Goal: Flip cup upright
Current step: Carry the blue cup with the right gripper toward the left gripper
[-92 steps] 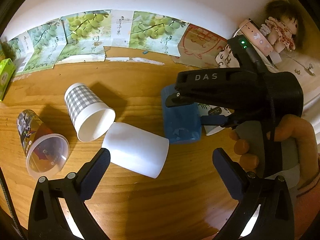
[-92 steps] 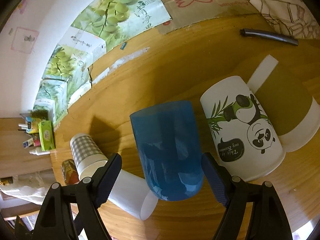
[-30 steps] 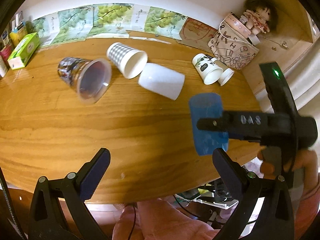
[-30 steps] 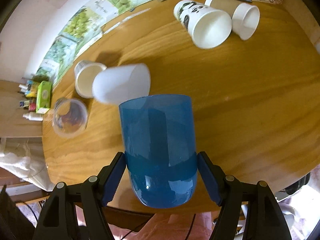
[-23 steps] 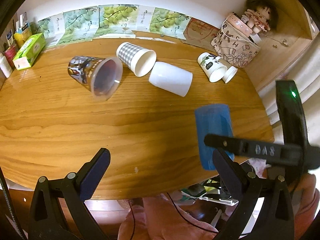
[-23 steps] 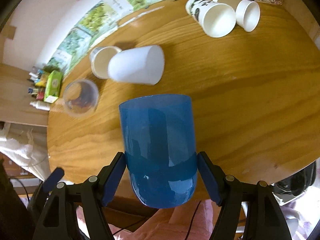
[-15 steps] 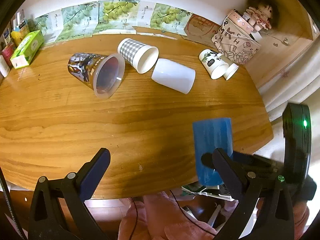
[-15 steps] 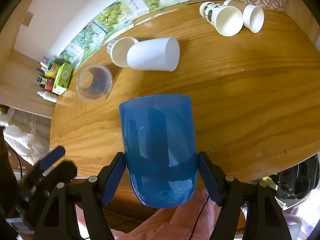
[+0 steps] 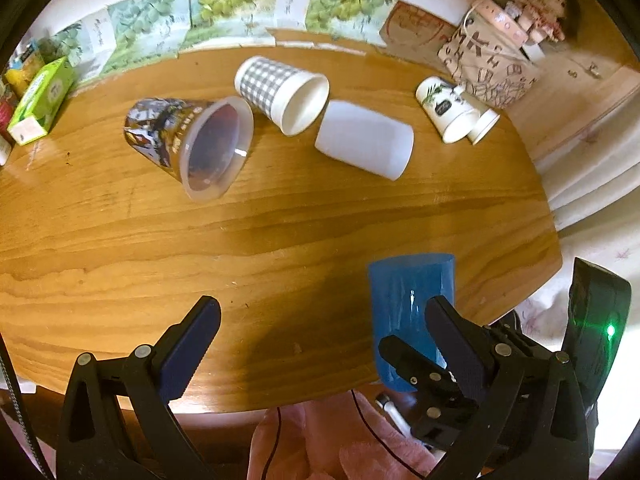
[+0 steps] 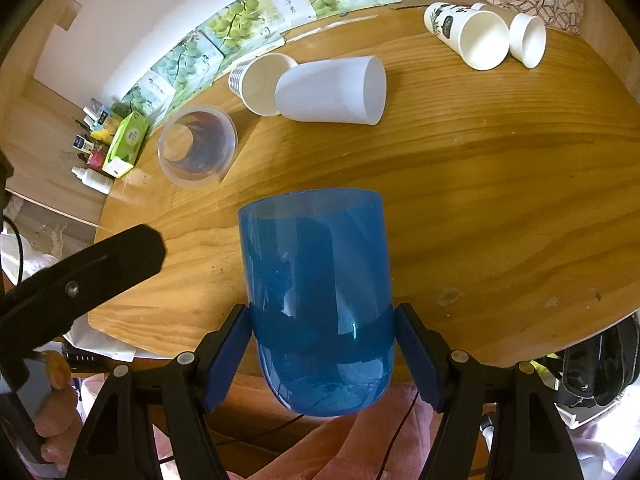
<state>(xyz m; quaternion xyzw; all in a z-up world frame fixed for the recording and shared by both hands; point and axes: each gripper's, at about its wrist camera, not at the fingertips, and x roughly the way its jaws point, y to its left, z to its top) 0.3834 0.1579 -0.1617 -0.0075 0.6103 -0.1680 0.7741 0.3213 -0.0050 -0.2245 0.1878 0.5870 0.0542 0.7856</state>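
My right gripper [image 10: 322, 356] is shut on a translucent blue cup [image 10: 318, 292], gripping its lower body. The cup's open rim points away from the camera, over the near edge of the wooden table [image 10: 500, 184]. In the left wrist view the same blue cup [image 9: 408, 304] stands mouth up at the table's front right edge, with the right gripper's fingers [image 9: 404, 360] clamped low on it. My left gripper [image 9: 320, 332] is open and empty, held above the table's front edge.
Several cups lie on their sides further back: a clear printed cup [image 9: 192, 140], a checked paper cup [image 9: 280, 90], a white cup [image 9: 366, 140], a panda cup [image 9: 444, 108] and a small white cup [image 9: 486, 124]. A green box [image 9: 40, 100] sits far left, a patterned bag [image 9: 488, 68] far right.
My right gripper lifted the blue cup off the table, carried it back to the front edge and turned it mouth up. The left gripper pulled back and stayed open.
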